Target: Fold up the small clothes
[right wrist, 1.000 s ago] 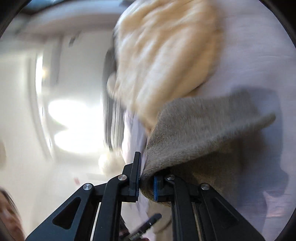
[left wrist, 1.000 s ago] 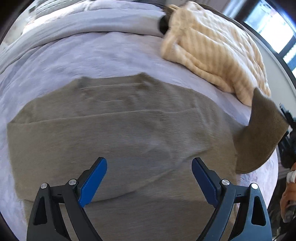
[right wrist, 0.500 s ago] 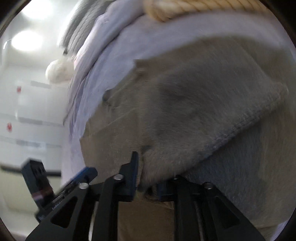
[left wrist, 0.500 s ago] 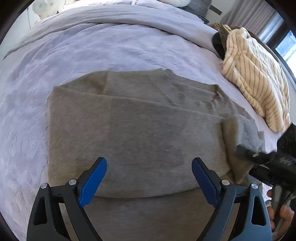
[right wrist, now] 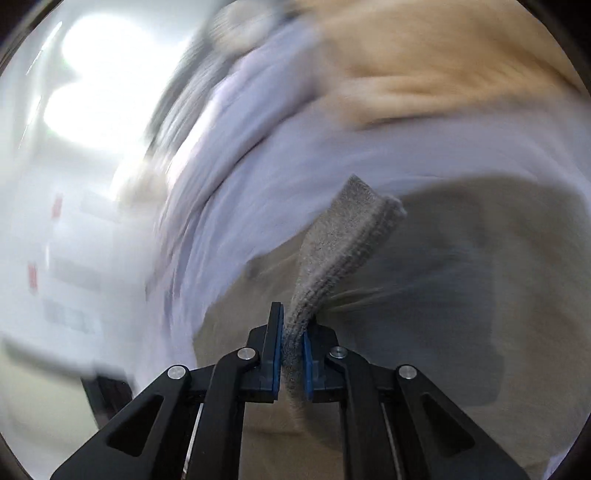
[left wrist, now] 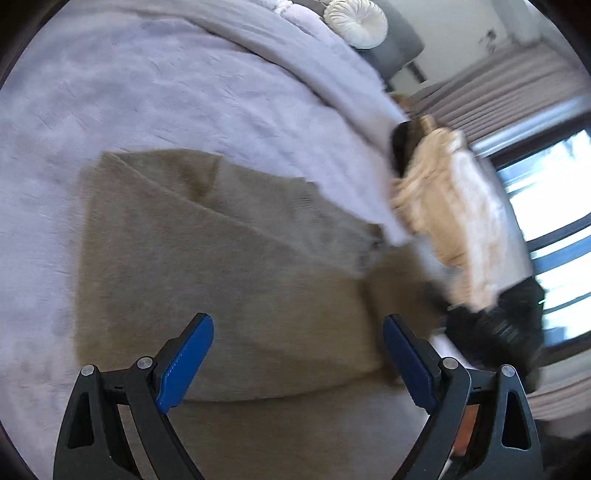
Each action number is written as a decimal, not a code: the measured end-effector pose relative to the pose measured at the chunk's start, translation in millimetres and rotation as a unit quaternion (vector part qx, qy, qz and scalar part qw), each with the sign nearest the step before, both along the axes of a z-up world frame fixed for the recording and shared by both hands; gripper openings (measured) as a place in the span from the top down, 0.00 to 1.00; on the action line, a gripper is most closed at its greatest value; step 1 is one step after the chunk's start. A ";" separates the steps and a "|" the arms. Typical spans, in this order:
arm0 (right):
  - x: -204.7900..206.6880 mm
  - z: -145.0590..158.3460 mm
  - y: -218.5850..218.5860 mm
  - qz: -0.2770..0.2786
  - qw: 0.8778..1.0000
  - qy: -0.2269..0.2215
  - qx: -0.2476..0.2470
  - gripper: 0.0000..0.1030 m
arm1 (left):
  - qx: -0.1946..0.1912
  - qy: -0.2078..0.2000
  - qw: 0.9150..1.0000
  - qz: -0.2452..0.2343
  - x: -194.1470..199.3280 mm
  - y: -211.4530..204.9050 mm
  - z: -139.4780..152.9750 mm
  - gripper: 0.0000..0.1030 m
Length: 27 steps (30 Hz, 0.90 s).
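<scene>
A grey-brown knit sweater (left wrist: 221, 258) lies flat on the lilac bed cover (left wrist: 147, 92). My left gripper (left wrist: 297, 325) hovers open over its near part, blue pads wide apart with nothing between them. In the right wrist view my right gripper (right wrist: 293, 332) has its jaws closing on a ribbed sleeve cuff (right wrist: 347, 240), which stands up from the pads above the sweater body (right wrist: 461, 295). The pads press on the cuff. From the left wrist view the right gripper (left wrist: 495, 325) is a dark blur at the sweater's right edge.
A cream striped garment (left wrist: 443, 206) lies on the bed's right side, also in the right wrist view as the cream garment (right wrist: 424, 66). A round white cushion (left wrist: 356, 22) sits at the bed's far end. A bright window (left wrist: 546, 206) is at the right.
The right gripper carried the sleeve from the right edge in over the sweater and now grips a narrower piece of cuff. The left view has swung and rolled; its jaws stayed open.
</scene>
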State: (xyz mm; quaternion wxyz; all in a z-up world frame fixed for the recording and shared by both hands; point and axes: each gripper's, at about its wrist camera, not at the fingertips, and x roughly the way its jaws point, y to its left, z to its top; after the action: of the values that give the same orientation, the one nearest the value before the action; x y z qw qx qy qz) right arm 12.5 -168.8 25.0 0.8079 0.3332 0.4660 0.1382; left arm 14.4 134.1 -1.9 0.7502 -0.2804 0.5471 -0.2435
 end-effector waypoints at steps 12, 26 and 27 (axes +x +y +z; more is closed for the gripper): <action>-37.2 -39.4 91.5 0.155 0.981 0.080 -0.086 0.43 | -0.039 0.058 0.997 -0.033 4.5 -24.5 -35.0 0.09; -149.8 -67.5 -103.7 -0.217 0.958 0.151 0.108 0.71 | 0.024 0.040 0.995 -0.088 2.2 -51.2 -32.6 0.85; -145.7 -63.4 -107.9 -0.217 0.961 0.141 0.093 0.93 | 0.027 0.023 0.995 -0.089 1.0 -49.8 -25.8 0.85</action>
State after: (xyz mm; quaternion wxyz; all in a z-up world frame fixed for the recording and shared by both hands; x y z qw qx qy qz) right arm -133.3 -276.7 -38.4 0.7096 0.5166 0.4769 -0.0465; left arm 15.4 84.3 -27.7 0.7206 -0.2156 0.5931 -0.2874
